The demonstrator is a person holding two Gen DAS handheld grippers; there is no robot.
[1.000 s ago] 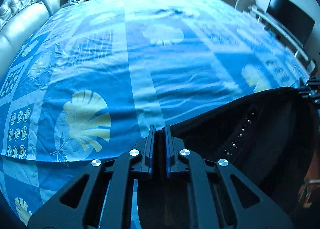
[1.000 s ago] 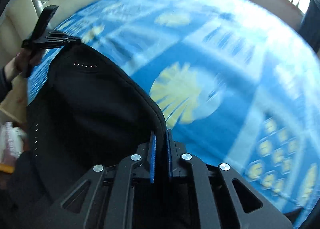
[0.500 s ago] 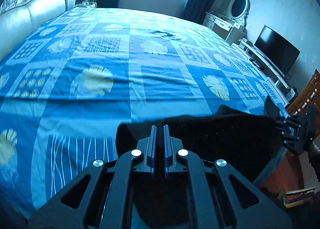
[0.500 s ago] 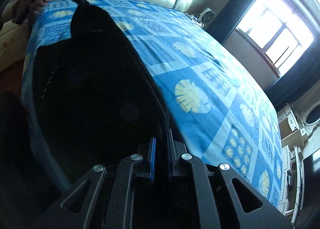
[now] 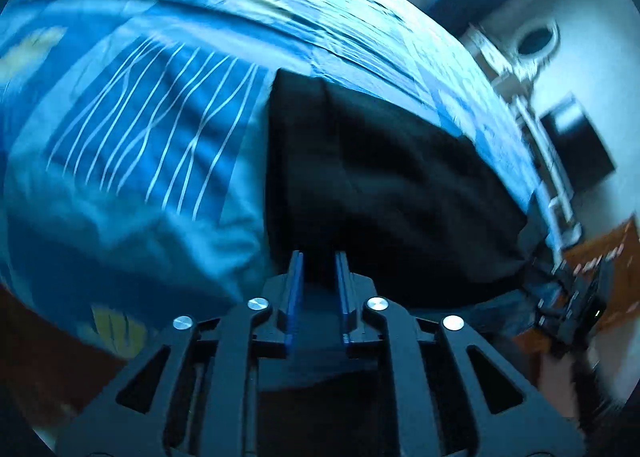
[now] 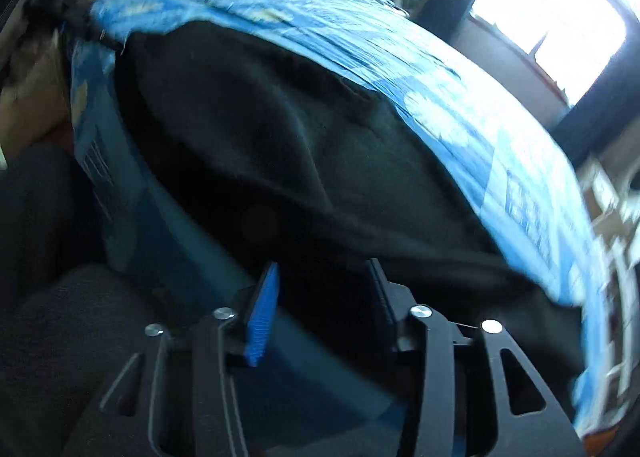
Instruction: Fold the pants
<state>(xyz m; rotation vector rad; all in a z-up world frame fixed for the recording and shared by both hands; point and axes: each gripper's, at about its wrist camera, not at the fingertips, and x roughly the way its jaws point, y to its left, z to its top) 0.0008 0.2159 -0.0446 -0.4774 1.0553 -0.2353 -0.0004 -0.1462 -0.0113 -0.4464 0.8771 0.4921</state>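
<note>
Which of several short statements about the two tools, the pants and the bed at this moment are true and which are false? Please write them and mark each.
1. The black pants lie on a blue patterned bed sheet. True.
2. The right tool is shut on the pants. False: its jaws stand wide apart, with dark cloth beyond them.
3. The left tool has a gap between its blue pads. True.
4. The pants are white. False: they are black.
5. A bright window shows in the right wrist view. True.
</note>
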